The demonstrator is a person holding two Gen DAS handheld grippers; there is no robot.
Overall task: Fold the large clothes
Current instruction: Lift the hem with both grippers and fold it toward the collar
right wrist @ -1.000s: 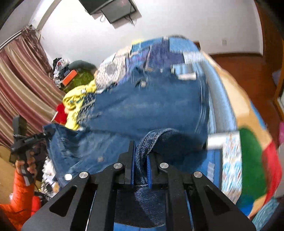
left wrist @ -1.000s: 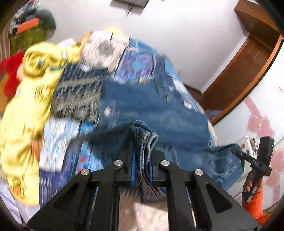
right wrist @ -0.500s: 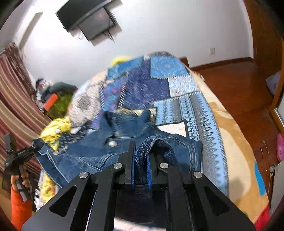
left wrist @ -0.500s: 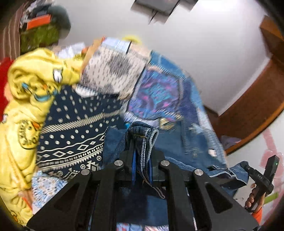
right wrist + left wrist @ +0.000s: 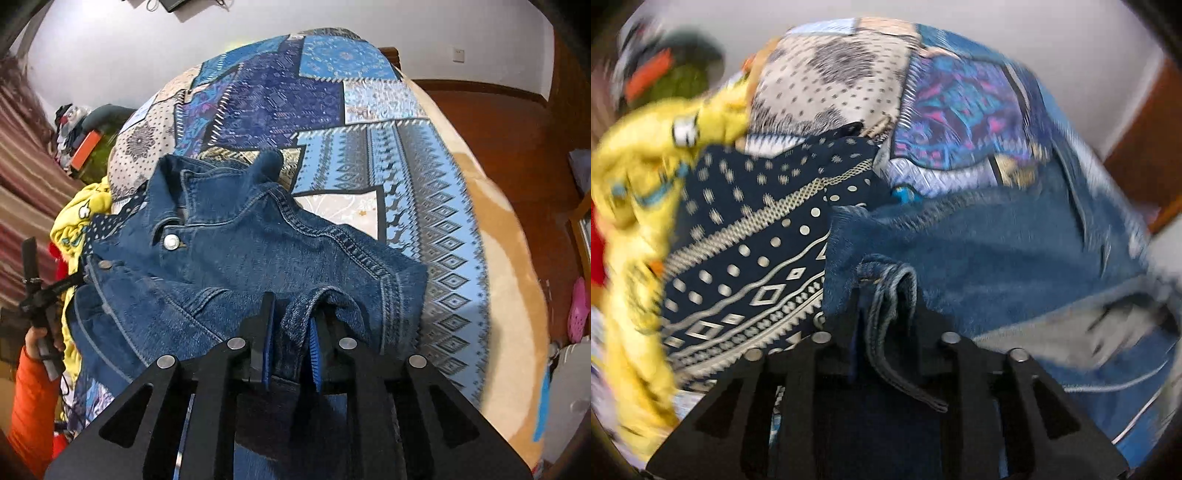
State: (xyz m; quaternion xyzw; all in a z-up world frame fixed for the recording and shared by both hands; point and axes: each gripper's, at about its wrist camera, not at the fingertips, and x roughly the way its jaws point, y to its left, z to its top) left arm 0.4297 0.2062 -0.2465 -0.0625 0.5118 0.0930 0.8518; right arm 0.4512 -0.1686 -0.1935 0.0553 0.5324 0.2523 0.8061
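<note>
Both hems pinched: left gripper (image 5: pixel 882 317) and right gripper (image 5: pixel 290 332) each hold the dark blue denim jacket (image 5: pixel 240 258). Lower both hems evenly, ahead of you, onto the patchwork bedspread (image 5: pixel 424 177).

my left view is smeared with motion blur: the yellow garment (image 5: pixel 635 206) and the far side of the denim jacket (image 5: pixel 997 251) lose their edges. my left gripper (image 5: pixel 886 314) hides the fold it pinches, and the lower hem runs off frame. in my right view, the right gripper (image 5: pixel 291 332) covers the cuff, and the wall screen (image 5: pixel 173 3) is cut off by the top edge.
</note>
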